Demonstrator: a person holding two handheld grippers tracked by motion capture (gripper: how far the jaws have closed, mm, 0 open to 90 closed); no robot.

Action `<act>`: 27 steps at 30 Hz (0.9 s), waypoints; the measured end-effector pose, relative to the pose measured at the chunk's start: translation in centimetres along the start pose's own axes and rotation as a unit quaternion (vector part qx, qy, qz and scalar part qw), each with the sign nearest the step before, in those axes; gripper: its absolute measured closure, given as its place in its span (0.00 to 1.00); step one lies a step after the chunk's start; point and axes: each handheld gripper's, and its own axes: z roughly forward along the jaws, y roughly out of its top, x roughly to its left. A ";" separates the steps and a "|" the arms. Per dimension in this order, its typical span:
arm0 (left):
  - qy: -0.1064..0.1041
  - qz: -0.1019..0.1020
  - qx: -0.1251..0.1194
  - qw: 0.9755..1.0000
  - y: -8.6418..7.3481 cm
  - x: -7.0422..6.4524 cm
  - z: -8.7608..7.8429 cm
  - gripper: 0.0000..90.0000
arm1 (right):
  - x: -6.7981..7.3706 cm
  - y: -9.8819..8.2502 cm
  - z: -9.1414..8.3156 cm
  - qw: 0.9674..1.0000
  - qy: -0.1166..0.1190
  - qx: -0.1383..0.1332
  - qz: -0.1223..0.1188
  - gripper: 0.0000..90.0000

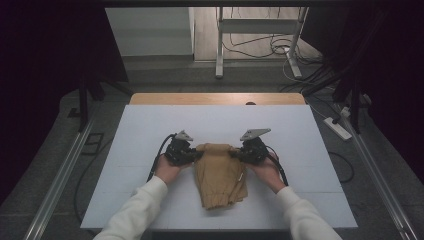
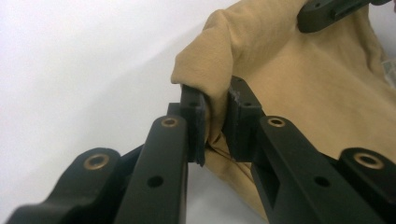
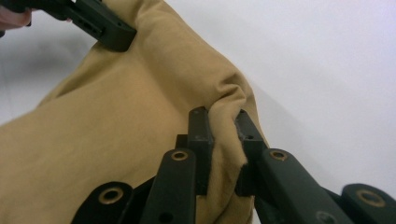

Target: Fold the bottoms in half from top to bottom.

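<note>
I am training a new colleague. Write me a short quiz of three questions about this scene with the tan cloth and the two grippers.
1. True or false: the left gripper is shut on a fold of the tan cloth.
2. Which part of the cloth does the right gripper pinch, as the high view shows it?
A. its far edge, at the right corner
B. its near edge
C. its middle
3. Fill in: the cloth lies on a ______ board.

Key
1. True: cloth is pinched between its two jaws.
2. A
3. white
</note>
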 end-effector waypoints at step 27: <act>0.060 0.007 -0.014 0.998 5.7 2.9 1.7 0.30 | -4.8 2.9 1.3 0.995 -0.090 -0.043 0.031 0.53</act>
